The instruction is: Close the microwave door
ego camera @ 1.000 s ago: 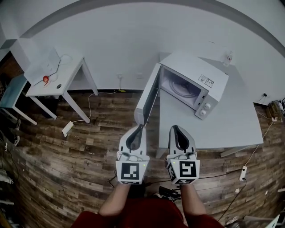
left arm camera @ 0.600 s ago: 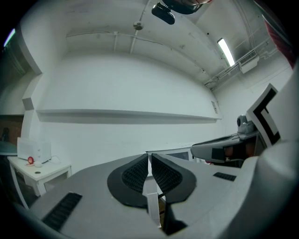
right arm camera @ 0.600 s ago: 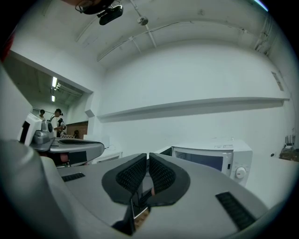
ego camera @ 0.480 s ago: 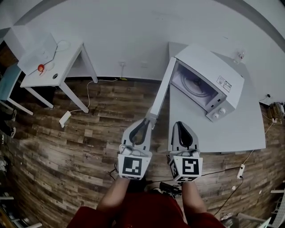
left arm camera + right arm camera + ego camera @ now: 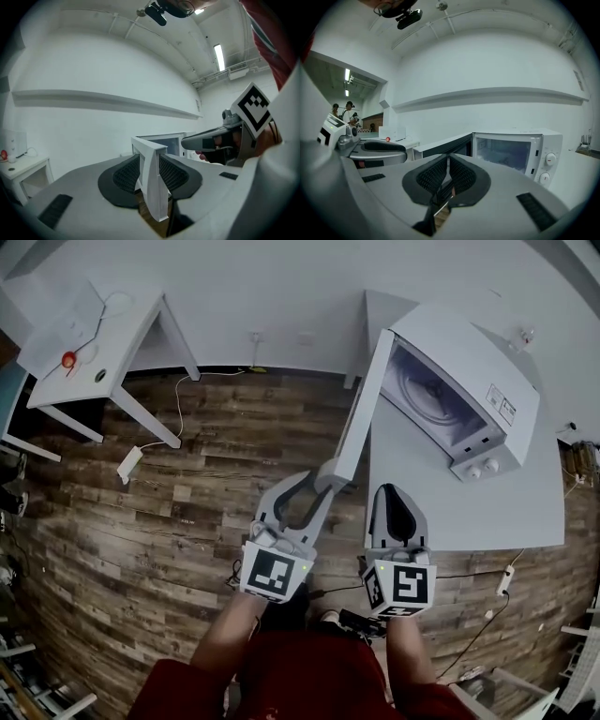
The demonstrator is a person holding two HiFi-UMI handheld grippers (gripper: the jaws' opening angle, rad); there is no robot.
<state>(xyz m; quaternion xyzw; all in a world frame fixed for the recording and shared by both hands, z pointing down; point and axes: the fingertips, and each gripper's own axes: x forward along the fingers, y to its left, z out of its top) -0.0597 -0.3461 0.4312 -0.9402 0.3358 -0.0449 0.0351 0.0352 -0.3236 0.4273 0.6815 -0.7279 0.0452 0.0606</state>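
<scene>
The white microwave (image 5: 469, 399) stands on a grey table (image 5: 441, 507), and its door (image 5: 361, 404) hangs wide open to the left. My left gripper (image 5: 317, 482) is at the door's free end, and its jaws have just been opening. In the left gripper view the door's edge (image 5: 152, 187) stands upright between the spread pads of the left gripper (image 5: 150, 161). My right gripper (image 5: 394, 491) is shut and holds nothing, hovering over the table's front edge beside the door. The right gripper view shows the right gripper (image 5: 448, 161) pointing at the open cavity of the microwave (image 5: 511, 152).
A white side table (image 5: 89, 343) with a red object (image 5: 68, 359) stands at the back left by the wall. A power strip (image 5: 129, 463) and cables lie on the wooden floor. People stand far off in a doorway (image 5: 344, 110).
Both grippers have moved forward and down toward the microwave. The left jaws, shut before, now stand apart around the door's free edge.
</scene>
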